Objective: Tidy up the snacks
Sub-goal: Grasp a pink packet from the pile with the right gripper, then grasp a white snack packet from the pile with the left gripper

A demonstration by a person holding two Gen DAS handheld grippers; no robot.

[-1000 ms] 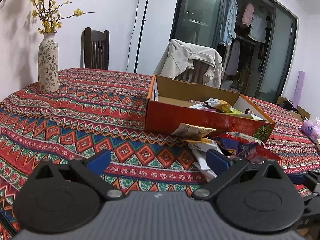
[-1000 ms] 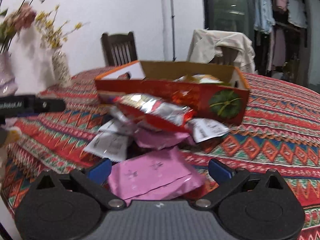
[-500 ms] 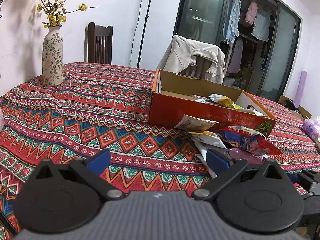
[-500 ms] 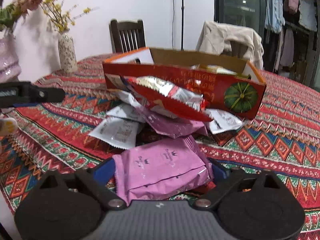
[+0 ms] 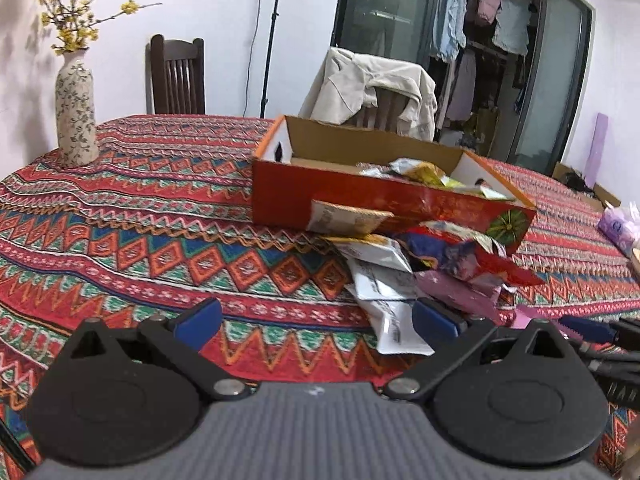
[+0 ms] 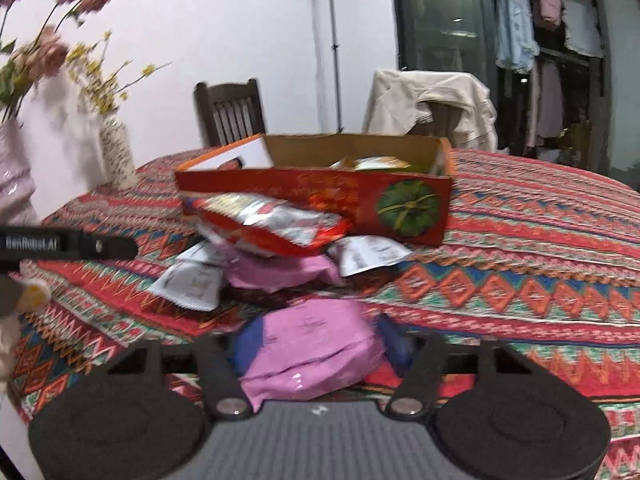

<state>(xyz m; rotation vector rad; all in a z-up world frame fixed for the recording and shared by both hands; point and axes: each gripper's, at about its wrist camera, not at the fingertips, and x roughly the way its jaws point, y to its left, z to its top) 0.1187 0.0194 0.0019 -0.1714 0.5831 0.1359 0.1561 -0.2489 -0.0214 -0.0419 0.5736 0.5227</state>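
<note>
My right gripper (image 6: 318,344) is shut on a pink snack packet (image 6: 312,354) and holds it just above the patterned tablecloth (image 6: 520,272). Beyond it lies a pile of packets: a red and silver bag (image 6: 268,228), another pink packet (image 6: 280,272) and white sachets (image 6: 192,284). Behind the pile stands an open red cardboard box (image 6: 320,200) with several snacks inside. My left gripper (image 5: 316,320) is open and empty above the cloth, left of the same pile (image 5: 420,264) and the box (image 5: 380,204).
A slim patterned vase with yellow flowers (image 5: 76,112) stands at the table's far left. Two chairs stand behind the table, a dark wooden chair (image 5: 178,76) and one draped with a beige jacket (image 5: 372,88). A purple pack (image 5: 620,228) lies at the right edge.
My right gripper's fingers closed onto the pink packet, which now sits pinched between them. The left gripper drew back and turned slightly right, still open.
</note>
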